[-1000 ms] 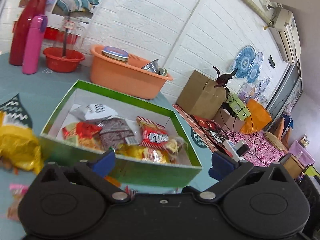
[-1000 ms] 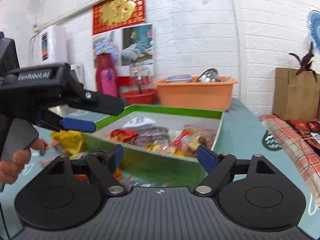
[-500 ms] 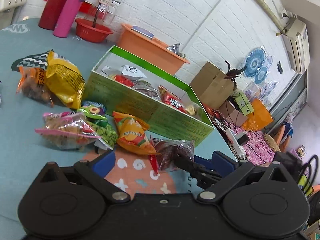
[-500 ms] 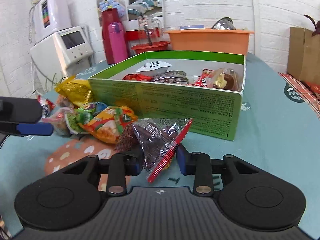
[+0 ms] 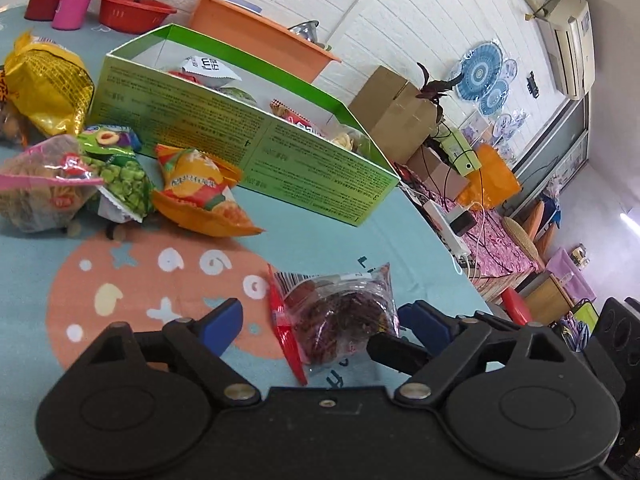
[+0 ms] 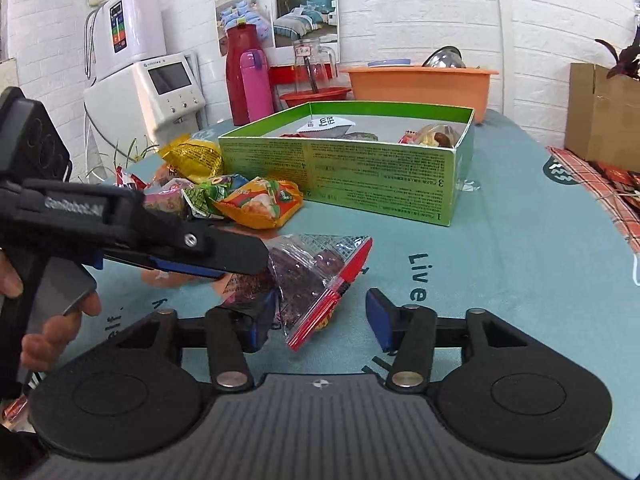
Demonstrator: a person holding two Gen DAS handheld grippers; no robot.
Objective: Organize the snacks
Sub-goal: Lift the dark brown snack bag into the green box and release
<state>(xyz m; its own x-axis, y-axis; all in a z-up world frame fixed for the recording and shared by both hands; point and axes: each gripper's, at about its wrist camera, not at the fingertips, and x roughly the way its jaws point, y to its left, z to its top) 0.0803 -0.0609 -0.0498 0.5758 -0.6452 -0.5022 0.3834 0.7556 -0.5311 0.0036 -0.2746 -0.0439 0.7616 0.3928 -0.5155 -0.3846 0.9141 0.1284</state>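
Lying on table [image 6: 520, 248], clear snack bag [image 6: 308, 276] between right gripper [image 6: 316, 320] jaws, just reopened, released.

I'm looking into a lived-in home room: white brick walls, an air conditioner [image 5: 570, 36] up high. A water dispenser [image 6: 132, 64], thermos flask [image 6: 240, 76] and washing-up basin [image 6: 420, 84] stand behind the worktop [image 6: 520, 240].

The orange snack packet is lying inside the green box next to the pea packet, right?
Not quite. The orange snack packet lies on the table in front of the green box, not inside it. It is next to the pea packet, as the right wrist view shows.
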